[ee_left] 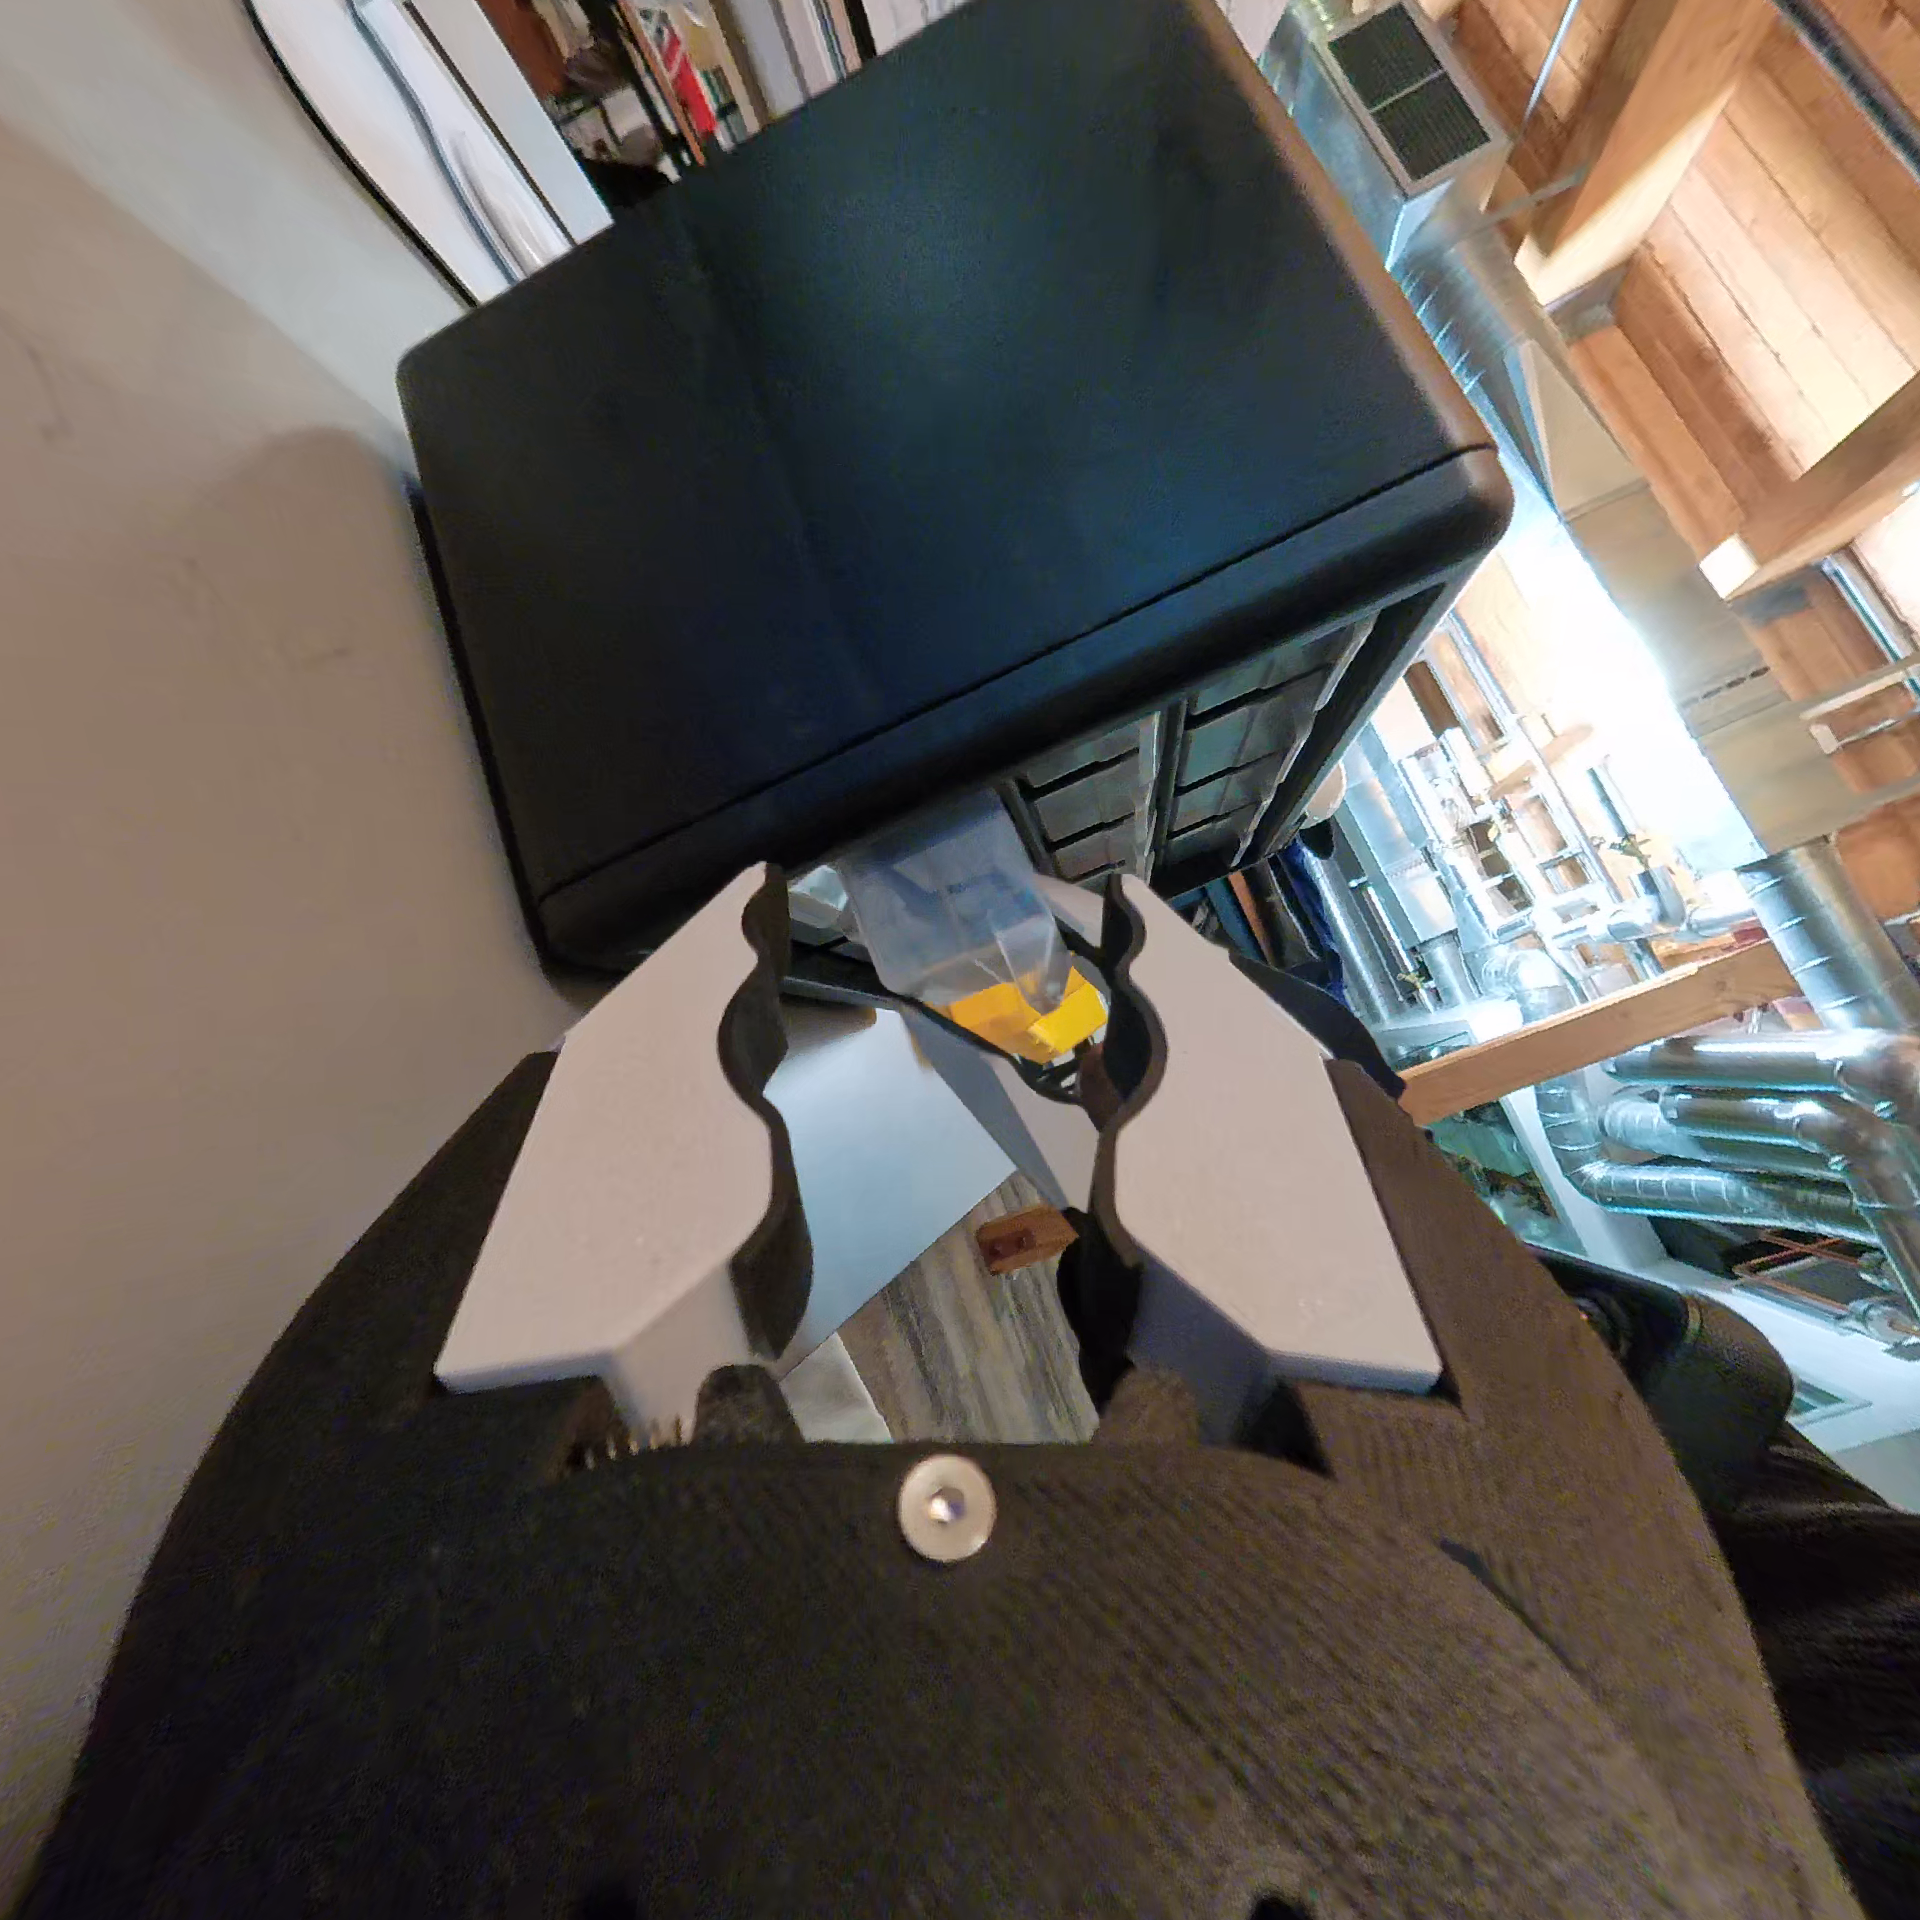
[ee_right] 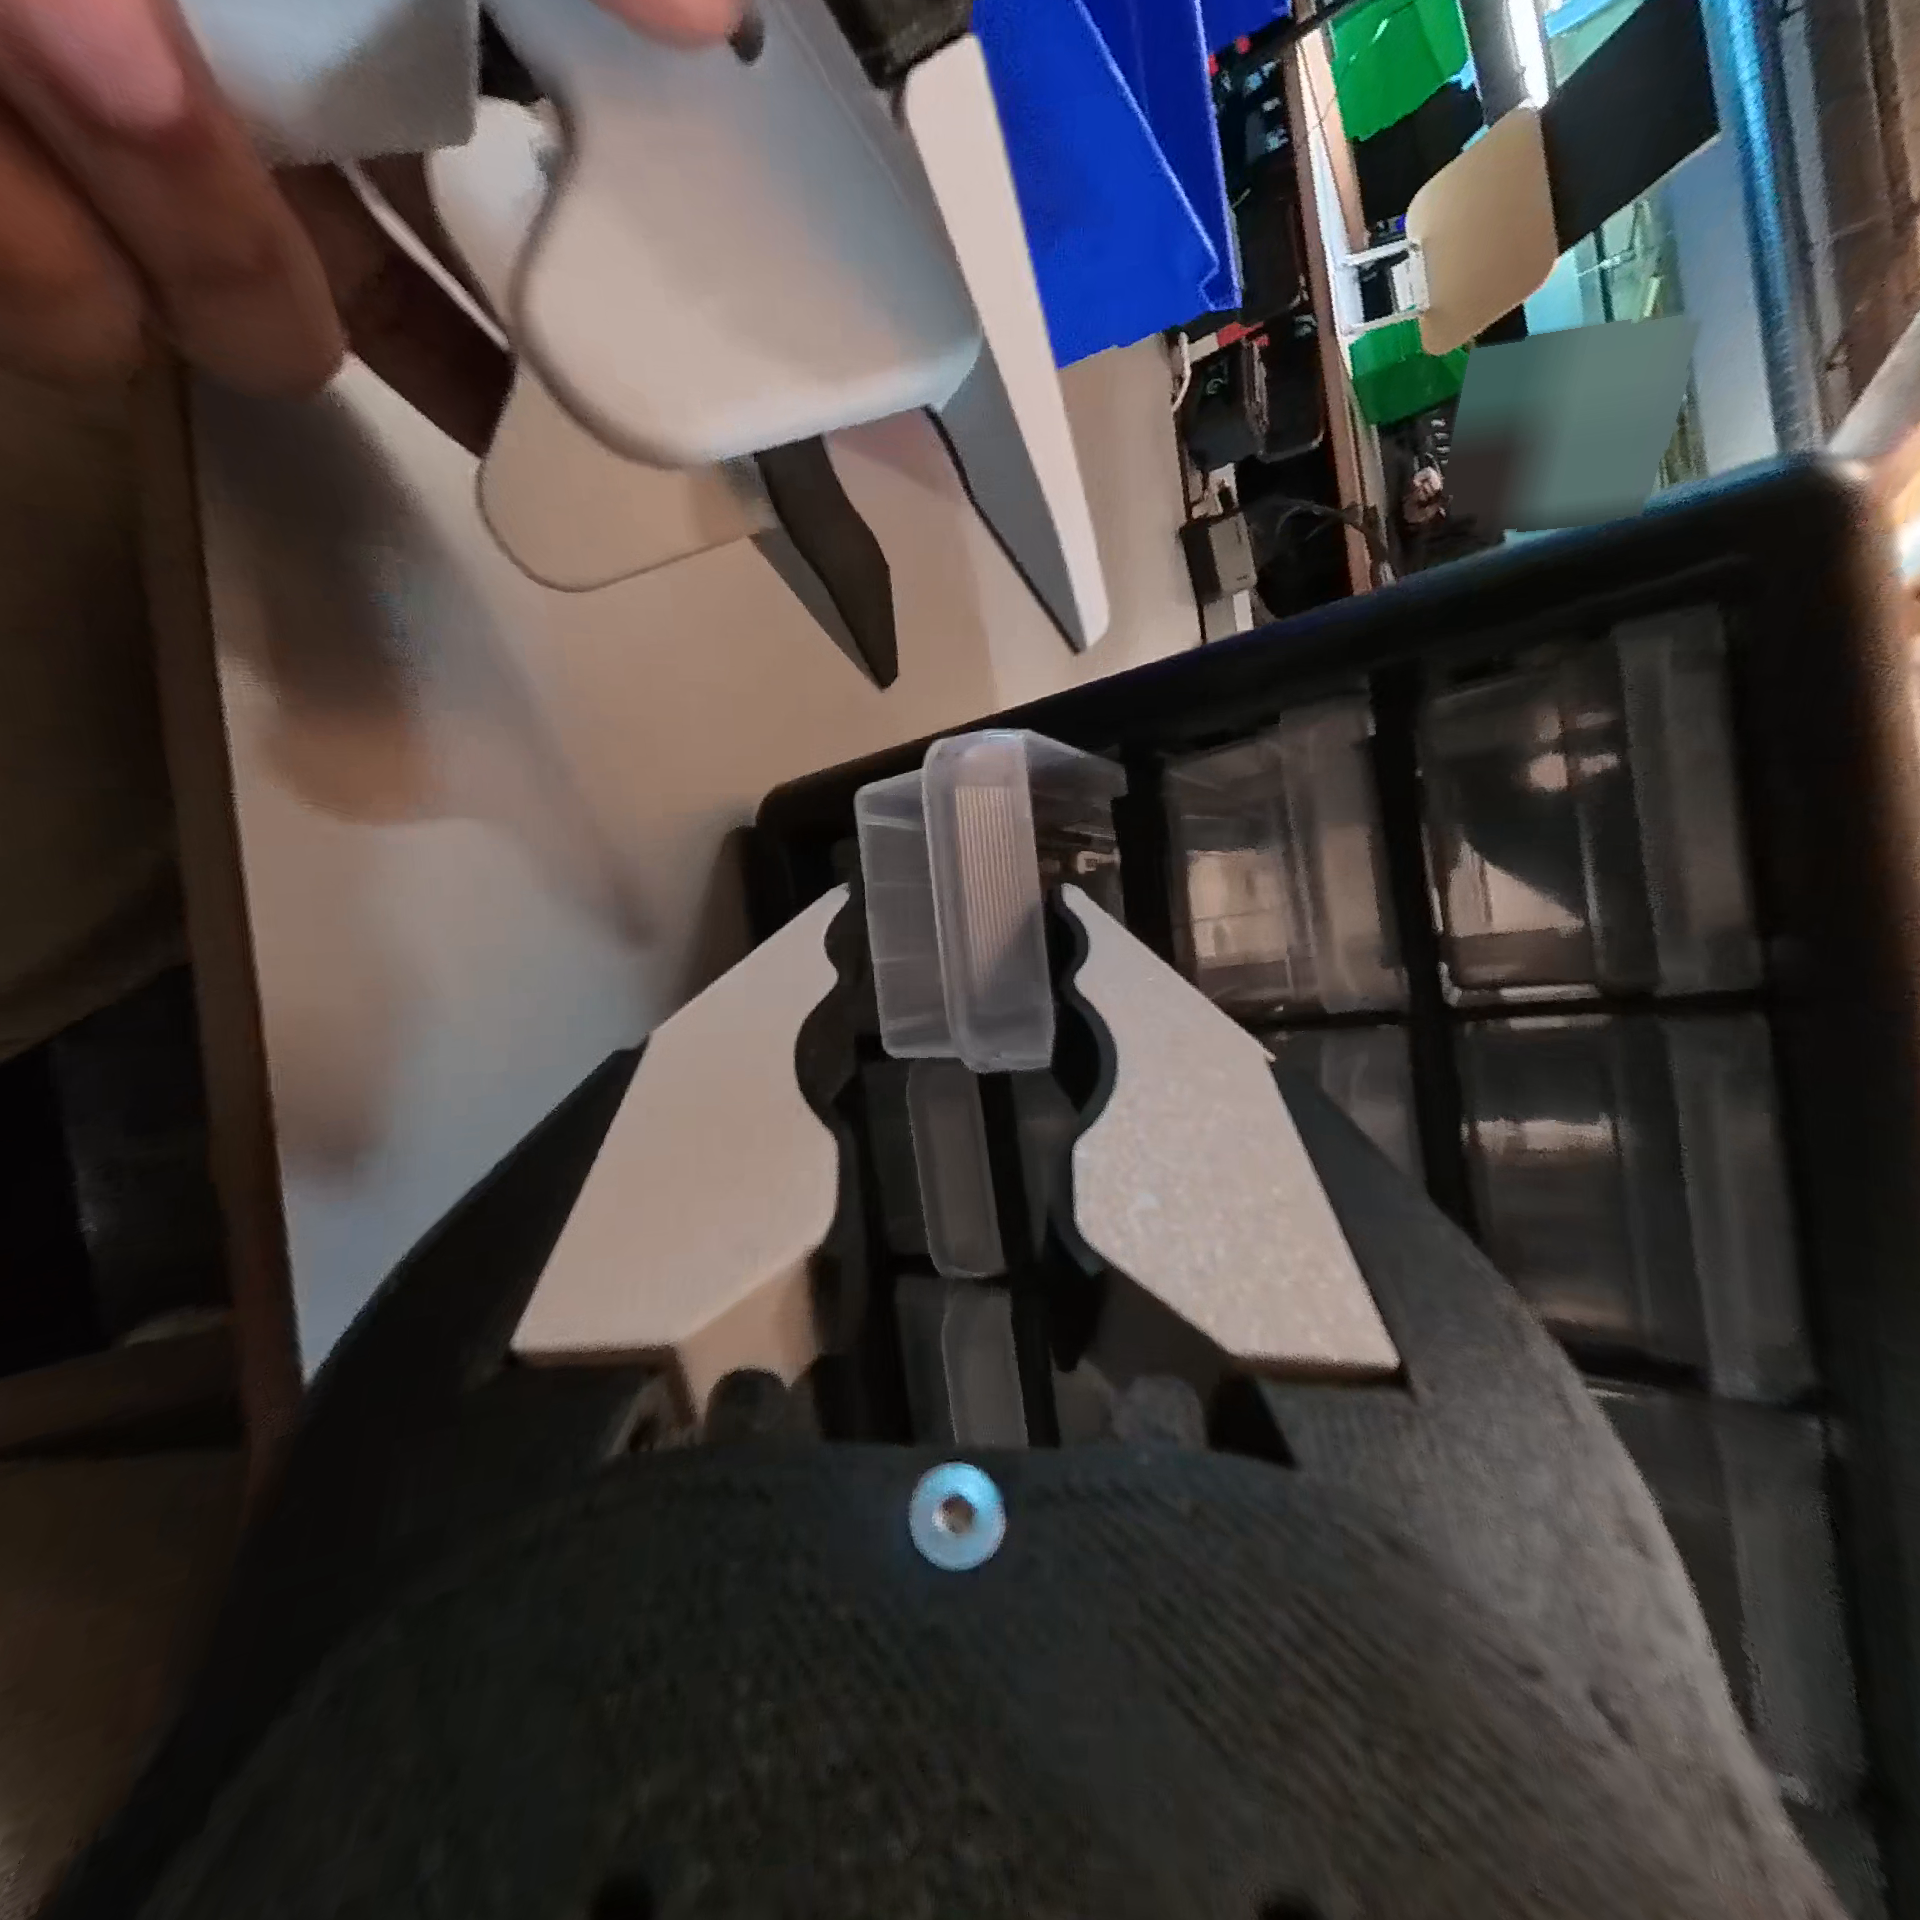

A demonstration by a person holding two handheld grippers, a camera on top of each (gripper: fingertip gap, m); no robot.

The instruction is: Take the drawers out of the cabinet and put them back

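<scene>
Black, coarse-textured gripper bodies fill the near field of both wrist views, ahead of the matte black plastic cabinet with its grid of translucent drawers. Left gripper hovers just off the cabinet's side, jaws apart and empty, probably placed to steady the housing. Right gripper has its scalloped jaws closed on the ribbed handle of one clear drawer, partly out of its slot, apparently to guide it straight along that slot

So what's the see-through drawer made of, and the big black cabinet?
The drawer looks like clear, slightly frosted plastic: you can see through its walls. The cabinet looks like black moulded plastic with a smooth, faintly shiny top, though I can't be sure.
</scene>
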